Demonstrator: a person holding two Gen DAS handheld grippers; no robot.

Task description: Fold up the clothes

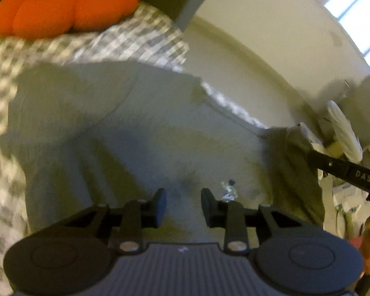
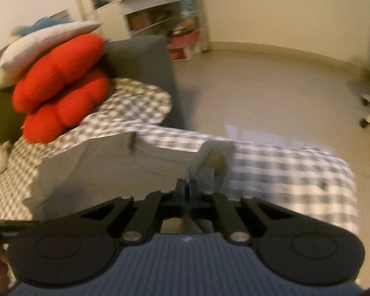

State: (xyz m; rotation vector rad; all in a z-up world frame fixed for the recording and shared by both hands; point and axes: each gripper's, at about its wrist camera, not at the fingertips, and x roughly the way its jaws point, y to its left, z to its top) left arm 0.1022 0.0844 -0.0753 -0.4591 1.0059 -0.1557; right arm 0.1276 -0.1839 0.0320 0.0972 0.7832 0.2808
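Note:
A grey garment [image 1: 125, 133] lies spread on a grey-and-white checked cover [image 1: 140, 42]. My left gripper [image 1: 183, 204] is open just above its near part, holding nothing. In the right wrist view the same garment [image 2: 106, 167] lies on the checked cover [image 2: 283, 170]. My right gripper [image 2: 187, 187] is shut on a lifted edge of the garment [image 2: 209, 162], which rises folded above the fingers. The right gripper's black arm [image 1: 345, 172] also shows in the left wrist view, holding the raised cloth [image 1: 293, 167].
Orange-red cushions [image 1: 61, 7] [image 2: 61, 91] and a grey pillow [image 2: 42, 46] sit at the far end by a dark grey sofa arm [image 2: 145, 64]. Bare floor [image 2: 271, 88] lies beyond the cover. Shelves with clutter [image 2: 160, 14] stand at the wall.

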